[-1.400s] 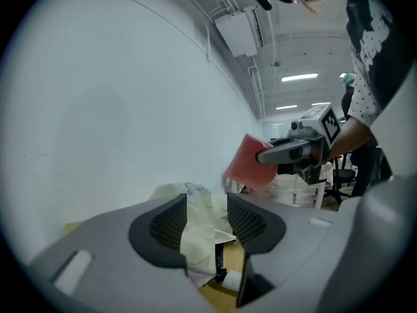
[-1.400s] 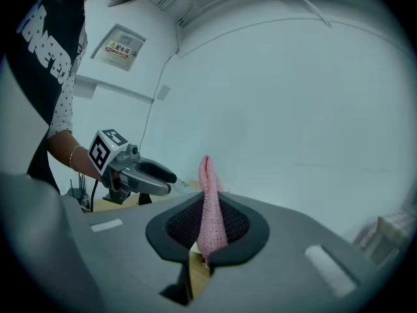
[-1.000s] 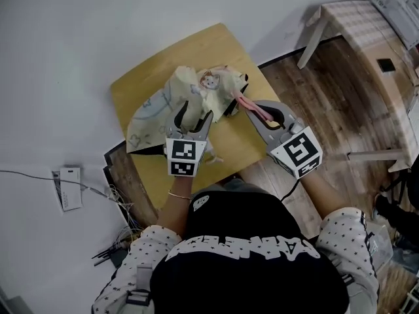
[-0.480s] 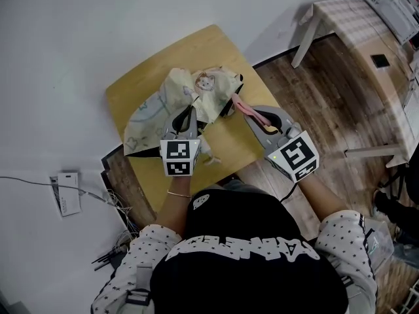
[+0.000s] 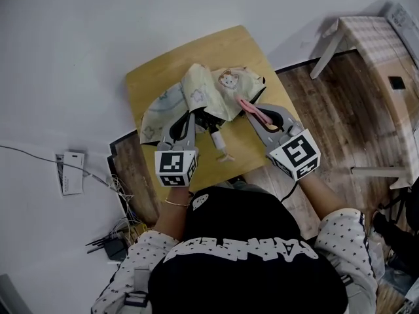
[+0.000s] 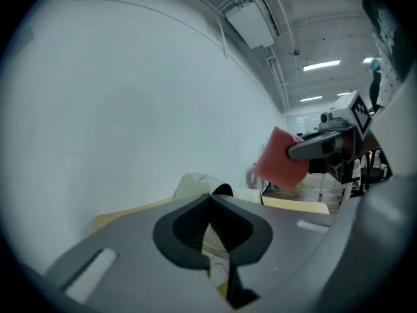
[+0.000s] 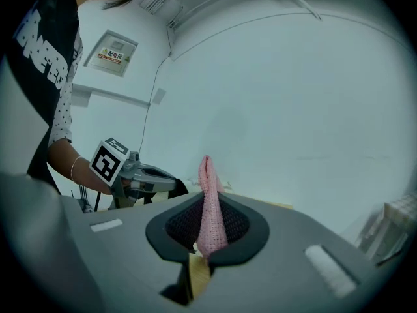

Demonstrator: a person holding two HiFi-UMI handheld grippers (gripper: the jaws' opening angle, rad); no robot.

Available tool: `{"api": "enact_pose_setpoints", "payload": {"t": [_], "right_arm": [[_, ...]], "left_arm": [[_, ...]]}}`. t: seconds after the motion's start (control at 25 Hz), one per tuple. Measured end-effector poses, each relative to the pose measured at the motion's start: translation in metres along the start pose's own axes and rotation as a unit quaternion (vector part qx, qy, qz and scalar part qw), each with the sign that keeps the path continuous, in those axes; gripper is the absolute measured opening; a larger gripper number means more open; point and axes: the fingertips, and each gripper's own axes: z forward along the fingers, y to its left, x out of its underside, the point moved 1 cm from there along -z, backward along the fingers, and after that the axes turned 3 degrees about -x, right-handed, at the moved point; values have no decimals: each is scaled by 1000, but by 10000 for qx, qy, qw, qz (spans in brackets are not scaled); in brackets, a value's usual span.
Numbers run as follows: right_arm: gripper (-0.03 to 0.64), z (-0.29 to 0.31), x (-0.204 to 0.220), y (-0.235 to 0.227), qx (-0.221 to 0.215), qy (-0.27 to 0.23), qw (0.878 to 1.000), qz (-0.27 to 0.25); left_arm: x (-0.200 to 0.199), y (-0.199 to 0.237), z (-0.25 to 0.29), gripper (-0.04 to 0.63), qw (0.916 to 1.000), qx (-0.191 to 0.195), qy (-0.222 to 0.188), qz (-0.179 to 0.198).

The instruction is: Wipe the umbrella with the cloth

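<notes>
On the table (image 5: 152,78), my left gripper (image 5: 191,117) has just closed on the canopy of the umbrella (image 5: 196,89), while my right gripper (image 5: 260,115), just right of the umbrella, pinches the pink cloth (image 5: 247,106).

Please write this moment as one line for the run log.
left tongs: just closed on umbrella | right tongs: shut on pink cloth | pink cloth touching umbrella: unclear

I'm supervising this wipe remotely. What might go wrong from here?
The left gripper, just closed, pinches only loose canopy of the umbrella, so wiping may tug the fabric free or drag the umbrella across the small table. The right gripper holds the cloth by a narrow fold, which might slip out under pressure.
</notes>
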Motion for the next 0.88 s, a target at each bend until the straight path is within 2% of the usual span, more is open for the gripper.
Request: {"api": "enact_pose_setpoints", "payload": {"t": [0.2,0.4,0.6,0.76,0.88], "right_arm": [[34,30,-11,13,-272,-47,9996,-63],[34,60,-31,21,-570,-105,9983,80],[34,94,-50,38,-1118,-94,9937,-33],[34,120,-65,62,-1707,-88,9850,-227],[34,129,-68,75,-2043,105,9782,-354]], "left_arm": [[1,31,-29,2,9996,-105,-159,-216],[5,49,-42,2,9983,69,-276,-516],[15,64,-52,2,9971,305,-246,-653],[25,80,-59,2,9958,427,-291,-762],[31,87,-62,2,9945,488,-313,-874]]}}
